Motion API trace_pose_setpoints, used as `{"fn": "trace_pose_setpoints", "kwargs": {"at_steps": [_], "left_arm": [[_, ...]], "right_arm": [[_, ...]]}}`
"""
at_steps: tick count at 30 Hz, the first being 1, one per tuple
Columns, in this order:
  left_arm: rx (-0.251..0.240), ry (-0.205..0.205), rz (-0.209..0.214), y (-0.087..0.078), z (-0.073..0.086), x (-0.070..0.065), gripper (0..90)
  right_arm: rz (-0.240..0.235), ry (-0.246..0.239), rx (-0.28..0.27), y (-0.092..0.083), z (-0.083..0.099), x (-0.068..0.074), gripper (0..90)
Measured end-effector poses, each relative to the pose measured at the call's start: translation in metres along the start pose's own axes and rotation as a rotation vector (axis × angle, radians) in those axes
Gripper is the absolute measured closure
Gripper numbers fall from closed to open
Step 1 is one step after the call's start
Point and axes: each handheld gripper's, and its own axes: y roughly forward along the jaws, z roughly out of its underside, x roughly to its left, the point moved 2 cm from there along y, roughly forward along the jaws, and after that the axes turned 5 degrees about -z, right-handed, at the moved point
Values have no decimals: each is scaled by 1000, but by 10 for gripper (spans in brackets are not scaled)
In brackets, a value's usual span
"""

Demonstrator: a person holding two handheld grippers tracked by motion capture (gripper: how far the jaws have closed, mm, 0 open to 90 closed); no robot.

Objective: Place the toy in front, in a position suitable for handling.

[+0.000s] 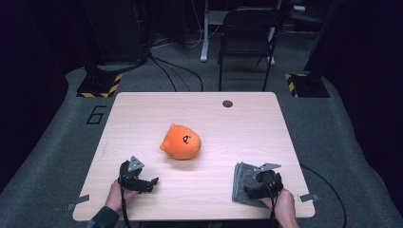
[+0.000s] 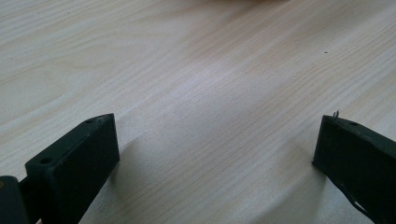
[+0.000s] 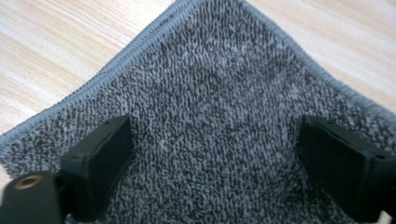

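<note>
The pale wooden desk is lit brightly from above while the room around it sinks into near black, and the high view is soft and slightly grainy. In the left gripper view, soft shadows spread from the black tongs across the wood grain. In the right gripper view the speckled grey towelling cloth is evenly lit and fairly sharp, the near jaws blurred.

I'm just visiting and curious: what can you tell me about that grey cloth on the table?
The grey cloth is a speckled, looped terry-like towel with a stitched lighter-grey edge. It lies flat, seemingly folded, near the table's front right corner. The right hand-held gripper sits on it, jaws apart, with the cloth between and beneath them. It lies apart from the orange plush toy.
</note>
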Motion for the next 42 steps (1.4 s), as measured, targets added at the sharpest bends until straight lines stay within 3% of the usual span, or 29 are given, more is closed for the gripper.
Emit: {"fn": "trace_pose_setpoints", "kwargs": {"at_steps": [7, 8, 10, 11, 13, 17, 31, 42], "left_arm": [[0, -1, 0, 0, 0, 0, 0], [0, 0, 0, 0, 0, 0, 0], [0, 0, 0, 0, 0, 0, 0], [0, 0, 0, 0, 0, 0, 0], [0, 0, 0, 0, 0, 0, 0], [0, 0, 0, 0, 0, 0, 0], [0, 0, 1, 0, 0, 0, 0], [0, 0, 1, 0, 0, 0, 0]], "right_arm": [[-6, -10, -24, -3, 4, 2, 301], [-8, -16, -34, -5, 5, 2, 383], [-3, -13, -41, -5, 5, 2, 421], [-13, -20, -46, -7, 6, 3, 506], [-9, -20, -51, -7, 6, 3, 540], [-9, -27, -56, -8, 6, 6, 694], [-8, -20, -106, -25, -1, 5, 722], [11, 6, -182, -48, -14, -8, 718]]}}
